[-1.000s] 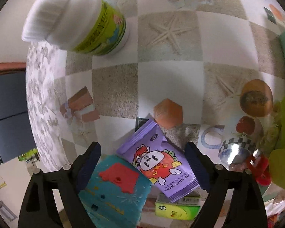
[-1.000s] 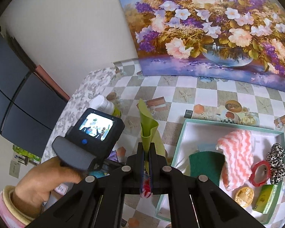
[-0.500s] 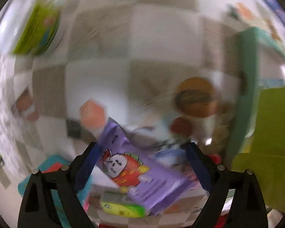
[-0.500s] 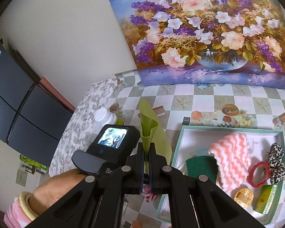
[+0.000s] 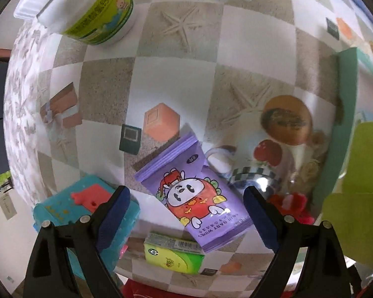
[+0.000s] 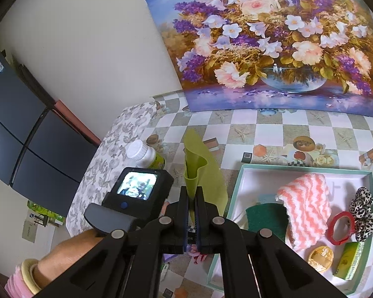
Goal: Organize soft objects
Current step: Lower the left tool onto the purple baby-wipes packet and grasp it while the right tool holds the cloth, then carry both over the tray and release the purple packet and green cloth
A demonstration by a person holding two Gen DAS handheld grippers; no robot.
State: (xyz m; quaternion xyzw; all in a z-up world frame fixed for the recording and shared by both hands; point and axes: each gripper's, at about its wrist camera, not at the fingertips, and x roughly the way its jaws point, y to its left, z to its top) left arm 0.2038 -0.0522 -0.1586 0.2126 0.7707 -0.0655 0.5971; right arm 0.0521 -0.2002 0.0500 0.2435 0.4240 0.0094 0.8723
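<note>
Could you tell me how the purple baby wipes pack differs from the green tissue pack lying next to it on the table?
The purple baby wipes pack is longer and flatter, while the green tissue pack is short and blocky. The wipes pack shows a cartoon figure; the tissue pack shows a barcode strip and a small round logo. The wipes pack lies diagonally, its lower end overlapping the tissue pack. Both lie between the open left gripper's fingers.

Tray [image 6: 238,188] on the table [image 6: 268,126], towel [image 6: 305,206], sponge [image 6: 263,217], scrunchie [image 6: 364,213] and tape ring [image 6: 340,227] inside it, bottle [image 6: 144,155] left of the tray, painting [image 6: 273,42] behind, wipes pack [image 5: 196,196] before the bottle, tissue pack [image 5: 172,257] touching its near end.
</note>
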